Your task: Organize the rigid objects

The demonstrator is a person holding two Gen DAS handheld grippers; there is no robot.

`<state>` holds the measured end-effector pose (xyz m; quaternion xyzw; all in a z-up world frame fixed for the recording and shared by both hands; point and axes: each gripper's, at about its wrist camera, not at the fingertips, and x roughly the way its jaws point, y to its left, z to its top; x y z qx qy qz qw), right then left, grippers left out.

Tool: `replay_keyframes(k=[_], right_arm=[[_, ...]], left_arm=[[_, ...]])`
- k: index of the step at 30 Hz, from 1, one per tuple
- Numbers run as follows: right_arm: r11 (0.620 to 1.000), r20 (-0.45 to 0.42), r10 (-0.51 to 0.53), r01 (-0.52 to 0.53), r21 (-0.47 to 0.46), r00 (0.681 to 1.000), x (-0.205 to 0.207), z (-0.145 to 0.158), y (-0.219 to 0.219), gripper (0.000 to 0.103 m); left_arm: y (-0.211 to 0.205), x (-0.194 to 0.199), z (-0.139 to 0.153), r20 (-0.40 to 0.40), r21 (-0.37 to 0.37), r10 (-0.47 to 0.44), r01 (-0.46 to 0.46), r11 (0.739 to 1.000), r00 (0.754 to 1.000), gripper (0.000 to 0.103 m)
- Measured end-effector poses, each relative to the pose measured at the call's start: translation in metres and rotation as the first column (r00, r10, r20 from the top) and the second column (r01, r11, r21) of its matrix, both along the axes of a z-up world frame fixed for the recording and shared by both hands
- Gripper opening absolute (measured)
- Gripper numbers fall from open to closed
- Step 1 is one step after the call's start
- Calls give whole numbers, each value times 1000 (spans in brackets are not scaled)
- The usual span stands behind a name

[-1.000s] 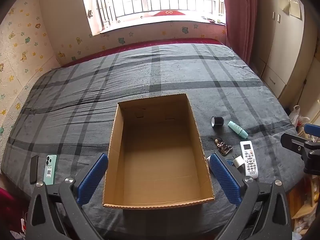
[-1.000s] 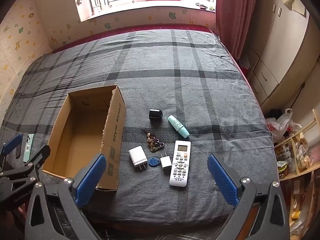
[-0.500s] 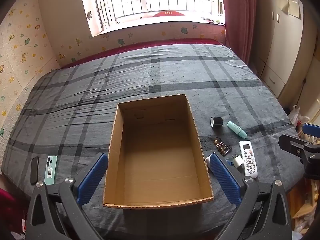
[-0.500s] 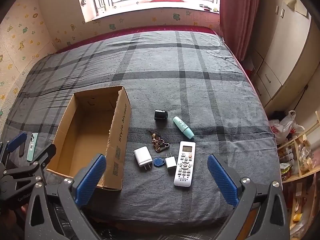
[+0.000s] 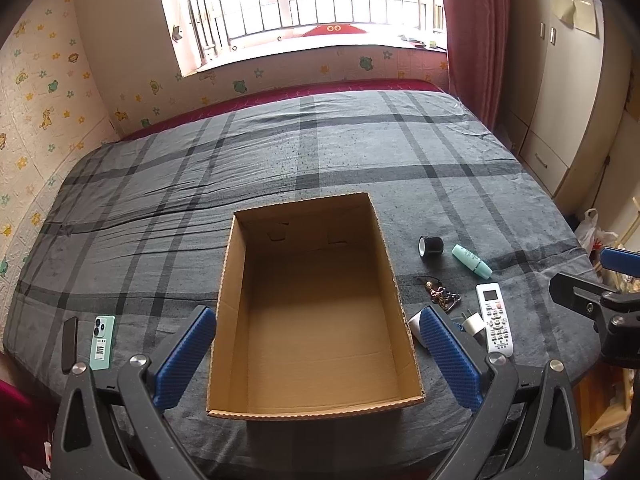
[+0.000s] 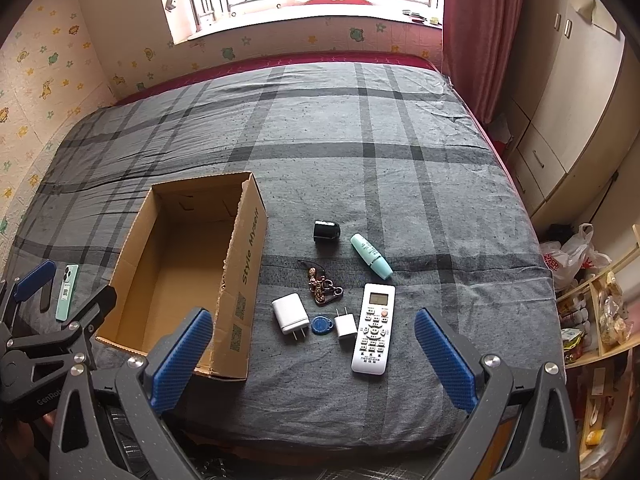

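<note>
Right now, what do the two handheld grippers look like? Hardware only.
Both match: left gripper and right gripper have black speckled plastic arms with silver pivot bolts, and blue textured pads on the two fingers. "GenRob…" lettering shows on the left unit in the right view. No cables or sleeves visible.

Matt brown corrugated cardboard for the box (image 6: pixel 244 276), raw torn edge along its rim, printed ink on the outer wall. Soft woven cloth, grey plaid, slightly creased, on the bed (image 6: pixel 400 168) under the box. Right of the box: smooth white plastic on the remote (image 6: pixel 373 328) and 2 chargers (image 6: pixel 290 313), glossy black on the small cylinder (image 6: pixel 326 231), satin mint plastic on the tube (image 6: pixel 370 255), shiny bronze-toned metal in the keychain (image 6: pixel 322 286), glossy blue plastic tag (image 6: pixel 322 325). Left of the box: glossy mint phone (image 5: pixel 102 342). Textured blue pads (image 6: pixel 444 354) on matt black plastic gripper arms.
</note>
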<state>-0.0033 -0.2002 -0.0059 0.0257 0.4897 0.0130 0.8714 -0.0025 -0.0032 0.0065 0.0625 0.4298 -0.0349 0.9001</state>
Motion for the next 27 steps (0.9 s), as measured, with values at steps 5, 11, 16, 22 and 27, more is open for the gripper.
replay_keyframes(k=[5, 11, 16, 22, 27], right_arm=[[1000, 0, 5, -5, -6, 1000, 0, -1, 3, 103], [1000, 3, 2, -2, -9, 1000, 1, -2, 5, 103], [1000, 0, 3, -3, -13, 1000, 1, -2, 5, 103], [1000, 3, 1, -1, -15, 1000, 2, -2, 5, 103], [1000, 3, 2, -2, -17, 1000, 3, -2, 5, 103]], left_arm=[[-1, 0, 0, 0, 3, 0, 0, 1000, 1000, 103], [-1, -1, 0, 5, 7, 0, 0, 1000, 1000, 103], [-1, 0, -2, -2, 4, -6, 6, 1000, 1000, 103], [0, 1, -3, -3, 4, -6, 6, 1000, 1000, 103], [0, 1, -3, -3, 5, -6, 6, 1000, 1000, 103]])
